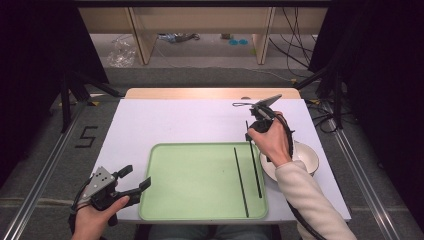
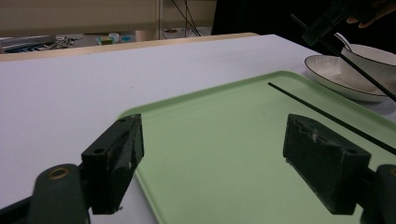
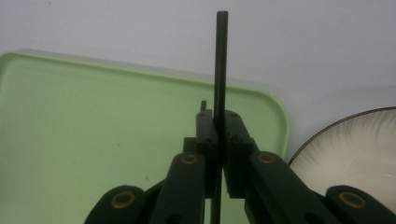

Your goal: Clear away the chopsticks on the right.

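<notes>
We are at a white table (image 1: 165,122) with a pale green tray (image 1: 195,182) lying at its near middle. Our right gripper (image 3: 219,128), held at about two o'clock from the tray's centre, has its jaws pinched tight on a thin black chopstick (image 3: 221,60). In the high view that chopstick (image 1: 254,162) slants down from the gripper (image 1: 250,134) over the tray's right part, just inside its right rim. A second chopstick (image 1: 241,182) lies flat on the tray, just to the left of the held one and roughly parallel. At three o'clock from the tray, touching or nearly touching its rim, sits a white dish (image 1: 306,159), partly covered by our right hand (image 1: 272,142).

Our left gripper (image 1: 134,181) rests at eight o'clock, off the tray's left edge, jaws spread wide with nothing between them.

The risks, as we judge them: the grip sits near one end of a slim, smooth stick, so it could pivot or slip in the pads. The free tip could also strike the lying chopstick and knock it askew, or catch on the tray's raised rim.
</notes>
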Available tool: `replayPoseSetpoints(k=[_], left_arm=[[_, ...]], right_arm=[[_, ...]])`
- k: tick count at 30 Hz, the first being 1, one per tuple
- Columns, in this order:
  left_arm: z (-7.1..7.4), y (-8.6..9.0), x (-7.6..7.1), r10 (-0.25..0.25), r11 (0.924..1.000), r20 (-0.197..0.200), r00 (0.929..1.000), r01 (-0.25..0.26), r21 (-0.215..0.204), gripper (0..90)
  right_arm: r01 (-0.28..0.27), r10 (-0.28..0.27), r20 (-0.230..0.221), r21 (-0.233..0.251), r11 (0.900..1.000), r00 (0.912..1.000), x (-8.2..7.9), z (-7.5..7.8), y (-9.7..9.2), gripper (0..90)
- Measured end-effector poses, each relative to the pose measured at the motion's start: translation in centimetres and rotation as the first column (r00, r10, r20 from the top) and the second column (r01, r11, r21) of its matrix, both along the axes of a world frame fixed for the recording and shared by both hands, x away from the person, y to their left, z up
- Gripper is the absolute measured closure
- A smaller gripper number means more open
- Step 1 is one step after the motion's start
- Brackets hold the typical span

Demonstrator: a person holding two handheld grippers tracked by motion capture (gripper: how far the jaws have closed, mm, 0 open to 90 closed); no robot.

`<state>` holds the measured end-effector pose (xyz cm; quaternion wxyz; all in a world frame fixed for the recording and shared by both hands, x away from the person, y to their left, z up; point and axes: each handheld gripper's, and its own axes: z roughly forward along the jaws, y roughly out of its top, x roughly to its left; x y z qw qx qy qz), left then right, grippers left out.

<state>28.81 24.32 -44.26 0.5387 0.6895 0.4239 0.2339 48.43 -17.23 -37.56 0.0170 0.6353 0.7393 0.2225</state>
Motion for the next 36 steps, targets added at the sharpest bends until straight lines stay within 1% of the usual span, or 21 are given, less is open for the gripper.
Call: replayPoseSetpoints(k=[2,3,4,6,11,14,15,17,18,19,20,21,22,23,24,26,31,32,33,35,36], left_arm=[[0.0,0.0,0.0,0.0,1.0,-0.001,1.0,0.0,-0.001,20.4],[0.0,0.0,0.0,-0.001,1.0,-0.003,1.0,0.001,-0.001,20.4],[0.0,0.0,0.0,-0.001,1.0,-0.002,1.0,0.001,-0.002,20.4],[0.0,0.0,0.0,0.0,1.0,-0.002,1.0,0.0,-0.002,20.3],[0.0,0.0,0.0,-0.001,1.0,-0.002,1.0,0.001,0.0,20.4],[0.0,0.0,0.0,-0.001,1.0,-0.003,1.0,0.001,-0.001,20.4],[0.0,0.0,0.0,-0.001,1.0,-0.003,1.0,0.001,-0.001,20.4],[-0.1,0.0,0.0,-0.002,1.0,-0.004,1.0,0.002,-0.001,20.4],[-0.1,0.0,0.0,-0.003,1.0,-0.004,1.0,0.003,0.0,20.4],[-0.1,0.0,0.0,-0.001,1.0,-0.004,1.0,0.001,-0.004,20.4],[-0.1,0.0,0.1,-0.001,1.0,-0.005,1.0,0.001,-0.005,20.4],[-0.1,0.0,0.1,-0.001,1.0,-0.005,1.0,0.001,-0.005,20.4],[-0.1,0.0,0.1,-0.001,1.0,-0.006,1.0,0.001,-0.004,20.4],[-0.1,0.0,0.1,0.0,1.0,-0.006,1.0,0.0,-0.005,20.4],[-0.1,0.0,0.1,0.0,1.0,-0.006,1.0,0.0,-0.005,20.4],[-0.1,0.0,0.0,-0.001,1.0,-0.005,1.0,0.001,-0.004,20.4],[-0.1,0.0,0.0,-0.002,1.0,-0.005,1.0,0.002,-0.004,20.4],[-0.1,0.0,0.0,-0.003,1.0,-0.006,1.0,0.003,-0.002,20.4],[-0.1,0.0,0.1,-0.006,1.0,-0.006,1.0,0.006,-0.002,20.4],[-0.1,0.0,0.0,-0.003,1.0,-0.005,1.0,0.003,-0.001,20.3],[-0.1,0.0,0.0,-0.001,1.0,-0.005,1.0,0.001,-0.003,20.4]], right_arm=[[0.0,0.0,-0.005,0.0,1.0,1.0,0.0,-0.1,0.0,87.8],[-0.013,0.013,-0.004,-0.005,0.9999,0.9999,0.1,-0.4,0.1,87.7],[-0.005,0.005,-0.021,-0.009,0.9999,0.9998,0.1,-0.5,0.2,87.7],[-0.008,0.008,-0.025,-0.018,0.9998,0.9997,0.1,-0.7,0.3,87.8],[0.011,-0.014,-0.059,-0.042,0.9991,0.9981,0.2,-1.5,0.5,87.7],[0.023,-0.026,-0.067,-0.045,0.9987,0.9975,0.2,-1.9,0.6,87.7],[0.016,-0.021,-0.083,-0.055,0.9984,0.9963,0.2,-2.2,0.6,87.7],[0.031,-0.036,-0.1,-0.054,0.9981,0.9943,0.3,-2.6,0.7,87.7],[0.031,-0.036,-0.1,-0.054,0.9981,0.9943,0.3,-2.6,0.7,87.7],[0.012,-0.018,-0.096,-0.064,0.9979,0.9953,0.3,-2.8,0.6,87.7],[0.027,-0.034,-0.112,-0.063,0.9976,0.9932,0.3,-3.0,0.8,87.7],[0.029,-0.036,-0.105,-0.062,0.9976,0.9938,0.3,-3.2,0.9,87.7],[0.019,-0.027,-0.125,-0.071,0.9973,0.9918,0.4,-3.3,0.9,87.7],[0.037,-0.047,-0.146,-0.07,0.9968,0.9882,0.4,-3.3,1.0,87.7],[0.0,-0.008,-0.111,-0.076,0.9971,0.9938,0.5,-3.7,0.8,87.7],[0.029,-0.039,-0.139,-0.077,0.9966,0.9895,0.4,-3.7,1.1,87.7],[0.036,-0.049,-0.148,-0.087,0.9956,0.9878,0.4,-4.1,1.3,87.7],[0.041,-0.057,-0.169,-0.094,0.9948,0.984,0.4,-4.1,1.4,87.7],[0.032,-0.046,-0.155,-0.092,0.9953,0.9868,0.4,-4.3,1.4,87.8],[0.01,-0.025,-0.155,-0.095,0.9954,0.9876,0.4,-4.5,1.3,87.8],[0.026,-0.042,-0.16,-0.104,0.9943,0.9862,0.4,-4.5,1.4,87.7]])
